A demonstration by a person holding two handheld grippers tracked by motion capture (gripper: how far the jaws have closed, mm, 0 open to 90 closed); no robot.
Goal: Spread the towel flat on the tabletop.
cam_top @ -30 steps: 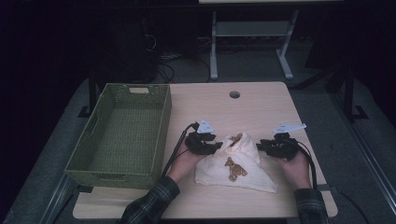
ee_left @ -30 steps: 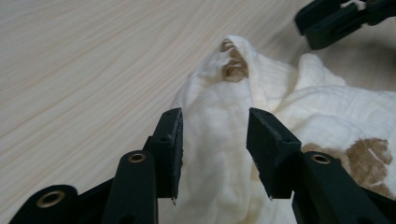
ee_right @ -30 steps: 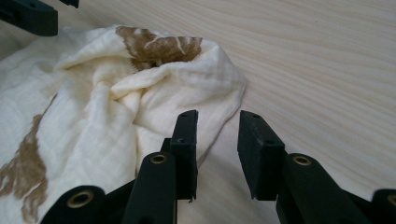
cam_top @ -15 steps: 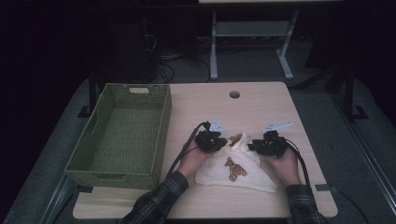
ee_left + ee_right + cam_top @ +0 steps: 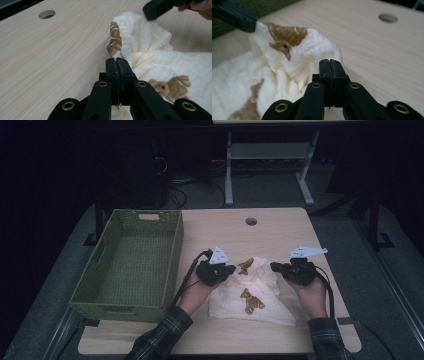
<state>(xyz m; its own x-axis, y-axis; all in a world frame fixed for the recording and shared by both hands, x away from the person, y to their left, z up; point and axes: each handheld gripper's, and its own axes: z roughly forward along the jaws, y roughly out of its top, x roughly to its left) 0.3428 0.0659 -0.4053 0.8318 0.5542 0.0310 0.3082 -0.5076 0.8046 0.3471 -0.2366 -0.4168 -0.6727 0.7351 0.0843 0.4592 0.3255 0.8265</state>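
Nearby, green basket (image 5: 131,265) beside cloth (image 5: 255,297)

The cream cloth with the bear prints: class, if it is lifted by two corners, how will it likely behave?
The cream cloth probably hangs floppy: it bunches into soft folds between the left gripper and right gripper. Likely light, being thin. Its woven texture suggests little slipping from shut jaws.

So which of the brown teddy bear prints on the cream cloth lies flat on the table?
The near bear print, flat mid-cloth; the far one is bunched on the raised edge.
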